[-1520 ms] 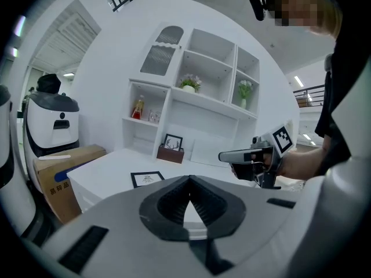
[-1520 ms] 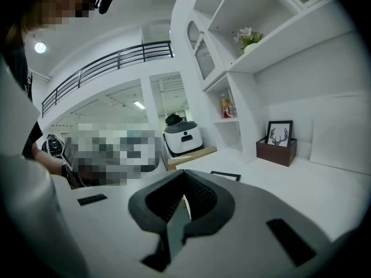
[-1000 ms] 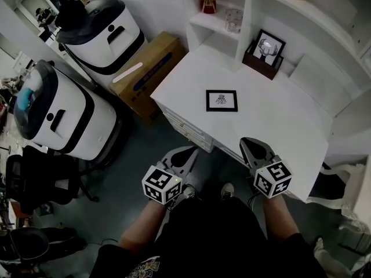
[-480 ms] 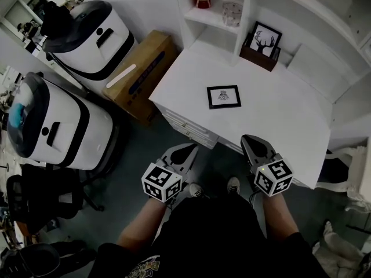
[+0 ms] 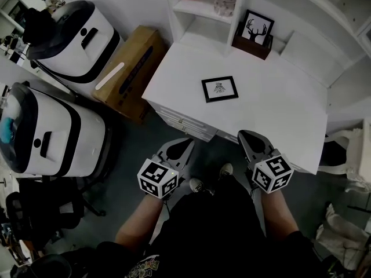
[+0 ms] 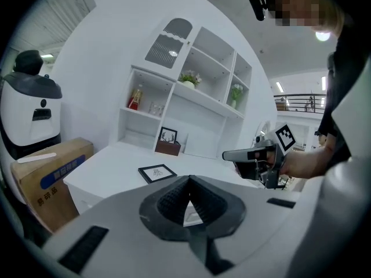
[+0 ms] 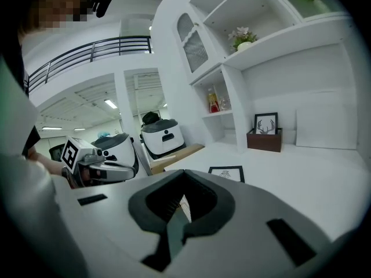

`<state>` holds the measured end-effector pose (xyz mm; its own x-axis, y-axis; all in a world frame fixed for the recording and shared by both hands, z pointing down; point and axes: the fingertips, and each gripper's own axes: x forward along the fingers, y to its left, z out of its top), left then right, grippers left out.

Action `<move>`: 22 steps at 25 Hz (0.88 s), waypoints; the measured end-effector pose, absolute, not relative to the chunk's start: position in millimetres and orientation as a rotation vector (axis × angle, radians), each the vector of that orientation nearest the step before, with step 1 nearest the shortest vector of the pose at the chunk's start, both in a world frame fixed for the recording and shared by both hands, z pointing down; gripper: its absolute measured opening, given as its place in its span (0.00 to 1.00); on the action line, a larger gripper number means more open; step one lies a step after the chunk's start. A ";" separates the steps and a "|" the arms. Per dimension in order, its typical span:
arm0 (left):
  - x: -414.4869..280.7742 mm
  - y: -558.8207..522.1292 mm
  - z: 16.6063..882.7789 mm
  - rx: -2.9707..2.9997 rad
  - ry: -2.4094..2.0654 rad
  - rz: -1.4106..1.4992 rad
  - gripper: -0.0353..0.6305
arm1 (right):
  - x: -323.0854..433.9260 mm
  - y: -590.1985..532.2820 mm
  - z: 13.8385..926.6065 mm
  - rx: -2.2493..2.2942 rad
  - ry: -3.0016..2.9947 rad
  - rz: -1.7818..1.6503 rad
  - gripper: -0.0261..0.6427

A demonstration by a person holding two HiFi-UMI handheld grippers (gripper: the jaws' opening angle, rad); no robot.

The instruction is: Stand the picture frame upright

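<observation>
room: we look down on a white counter (image 5: 284, 114) with white shelves (image 5: 203, 10) at its back. A cardboard box (image 5: 124, 68) and two white, black-banded machines (image 5: 75, 30) (image 5: 52, 129) stand on the floor to its left.
picture frame (image 5: 219, 89): we see it lying flat, face up, on the counter, apart from everything else.
deer print (image 5: 257, 28): a second frame, upright in a brown holder against the shelves.
left hand-held gripper (image 5: 184, 142): held in front of the counter's front edge, above the floor; we see its jaws pressed together with nothing between them.
right hand-held gripper (image 5: 247, 136): near the counter's front edge, jaws likewise together and empty, well apart from the picture frame.
</observation>
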<state>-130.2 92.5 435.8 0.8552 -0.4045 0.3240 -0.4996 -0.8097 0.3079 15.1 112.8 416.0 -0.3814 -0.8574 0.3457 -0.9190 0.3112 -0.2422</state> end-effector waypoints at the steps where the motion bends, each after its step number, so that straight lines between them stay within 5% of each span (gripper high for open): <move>1: -128.6 91.3 436.2 2.645 -0.665 0.339 0.06 | 15.6 112.2 415.8 1.653 -2.411 0.606 0.04; 22: -109.1 30.4 452.0 2.597 -0.752 0.383 0.06 | 33.8 34.7 444.4 1.541 -2.424 0.695 0.04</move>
